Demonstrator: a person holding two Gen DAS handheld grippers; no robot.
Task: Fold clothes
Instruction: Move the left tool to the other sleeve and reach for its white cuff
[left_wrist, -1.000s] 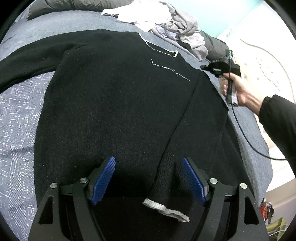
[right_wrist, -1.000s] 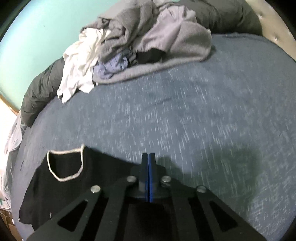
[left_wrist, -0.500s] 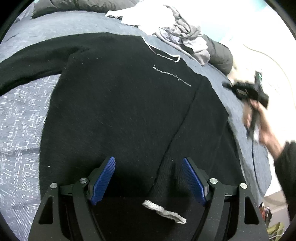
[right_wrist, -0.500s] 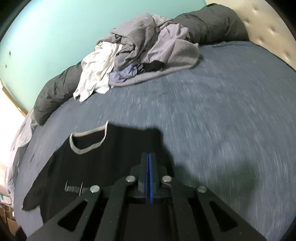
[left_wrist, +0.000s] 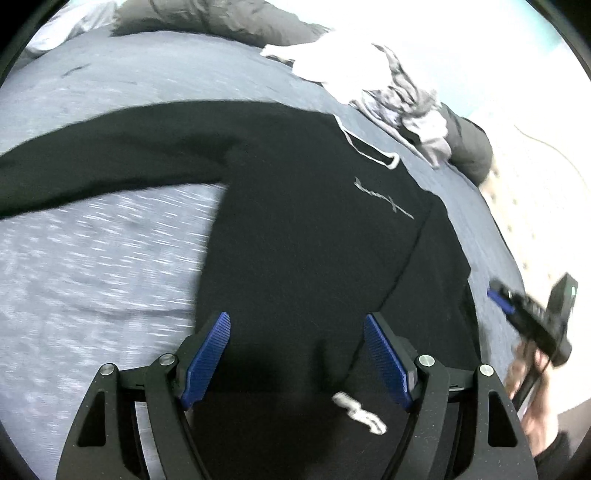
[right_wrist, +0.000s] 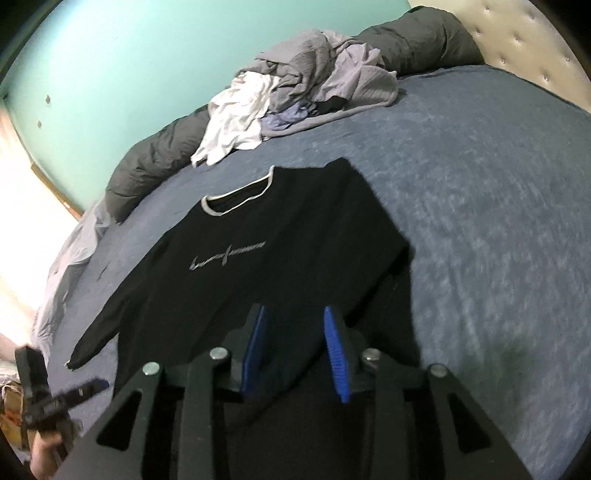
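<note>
Two grippers hover over the black sweater (right_wrist: 295, 251) spread flat on your blue bed (right_wrist: 480, 206). Your left gripper (left_wrist: 297, 354) has its fingers wide open above the hem, gripping nothing. Your right gripper (right_wrist: 295, 354) has its fingers parted, also holding nothing. One sleeve (left_wrist: 417, 295) lies folded across the body; a heap of clothes (right_wrist: 295, 99) sits near the pillows.

Black sweater (right_wrist: 288, 251) with white-trimmed collar, blue flecked bedspread (right_wrist: 480, 206), teal wall (right_wrist: 129, 55), blue fingers (left_wrist: 207, 354)
</note>
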